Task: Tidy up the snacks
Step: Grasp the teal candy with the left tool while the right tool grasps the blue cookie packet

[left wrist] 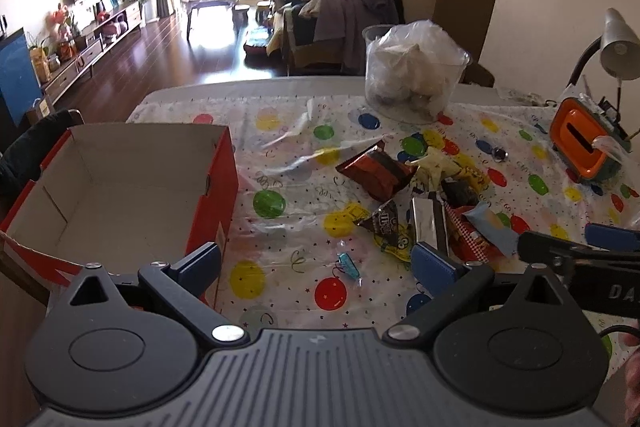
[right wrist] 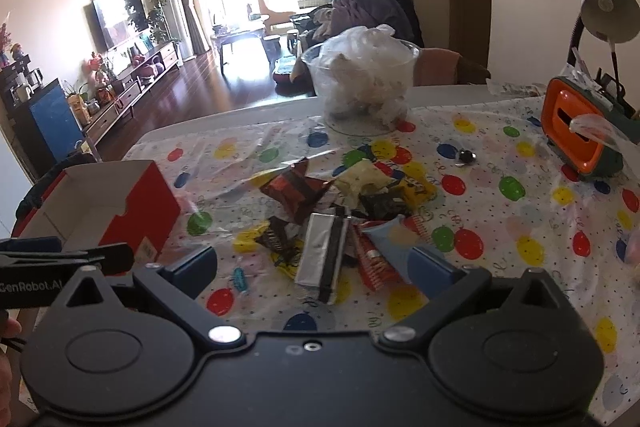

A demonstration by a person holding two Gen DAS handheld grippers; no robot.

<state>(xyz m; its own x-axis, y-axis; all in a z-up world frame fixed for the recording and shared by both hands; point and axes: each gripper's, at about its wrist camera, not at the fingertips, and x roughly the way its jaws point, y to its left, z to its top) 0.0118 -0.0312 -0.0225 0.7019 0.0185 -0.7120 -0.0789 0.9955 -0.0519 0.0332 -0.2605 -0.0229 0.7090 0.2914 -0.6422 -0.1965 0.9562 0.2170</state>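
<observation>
Your left hand-held gripper (left wrist: 316, 261) and right hand-held gripper (right wrist: 314, 263) both hover wide open and empty above the snacks (right wrist: 332, 215) heaped on the tabletop (right wrist: 500, 227) beside the red box (left wrist: 120, 179).

glossy foil snack wrappers (right wrist: 320, 227) on shiny plastic tablecloth (right wrist: 500, 227); matt cardboard box (left wrist: 120, 187).

In the left wrist view the right gripper (left wrist: 576, 247) is cut off by the right edge. The snack pile (right wrist: 340, 211) overlaps, so lower wrappers are partly hidden. The contents of the clear tub (right wrist: 362, 83) blur behind crumpled plastic.
</observation>
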